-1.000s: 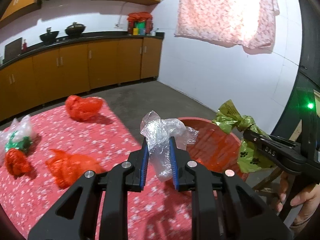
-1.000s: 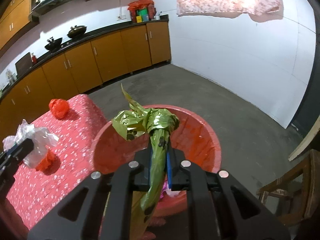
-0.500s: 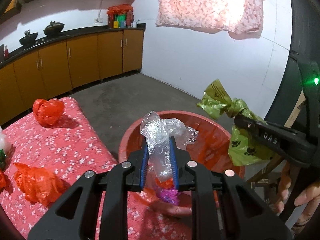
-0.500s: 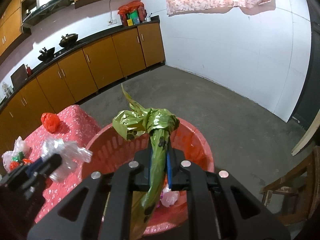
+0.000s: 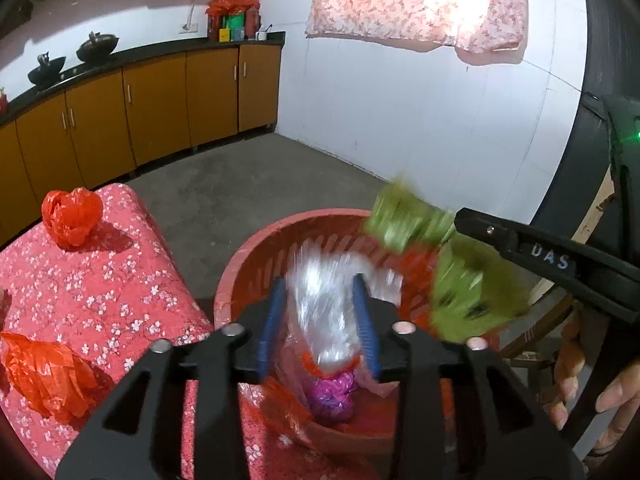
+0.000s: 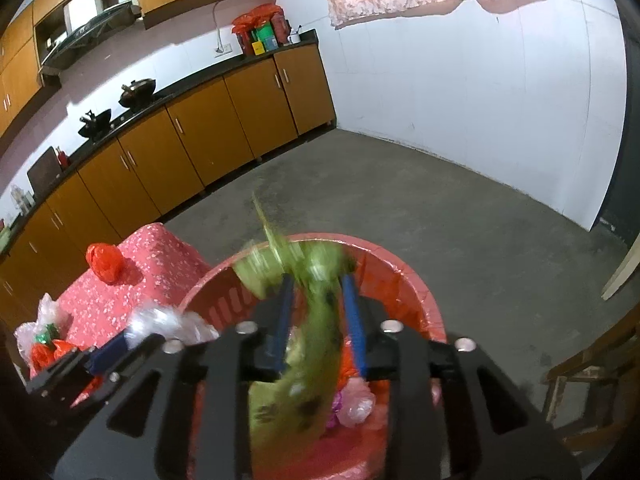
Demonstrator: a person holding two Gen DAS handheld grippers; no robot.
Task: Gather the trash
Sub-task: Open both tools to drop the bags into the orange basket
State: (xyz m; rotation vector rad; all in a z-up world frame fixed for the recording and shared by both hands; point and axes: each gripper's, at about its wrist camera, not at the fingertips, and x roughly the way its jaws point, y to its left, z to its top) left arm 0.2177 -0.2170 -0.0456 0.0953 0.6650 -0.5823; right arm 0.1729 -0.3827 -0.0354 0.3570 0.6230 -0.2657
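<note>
A red plastic basket (image 5: 256, 256) (image 6: 404, 276) stands on the floor beside the table. My left gripper (image 5: 320, 316) is open above the basket, and the clear plastic wrap (image 5: 324, 308), blurred, drops between its fingers. My right gripper (image 6: 318, 316) is open over the basket too, and the green bag (image 6: 308, 344) (image 5: 460, 288), blurred, slips down between its fingers. Purple and pink trash (image 5: 332, 394) lies in the basket's bottom. The right gripper shows at the right of the left wrist view (image 5: 464, 224).
The table with the red flowered cloth (image 5: 100, 280) holds a red bag (image 5: 72, 216) at its far corner, an orange bag (image 5: 44, 376) nearer, and a clear bag with green and red scraps (image 6: 40, 332). Kitchen cabinets (image 6: 200, 140) line the back wall. A wooden chair (image 6: 588, 380) stands at right.
Both grippers moved over the basket and opened. The clear wrap and the green bag were held tight before; now both are blurred and falling between the fingers.
</note>
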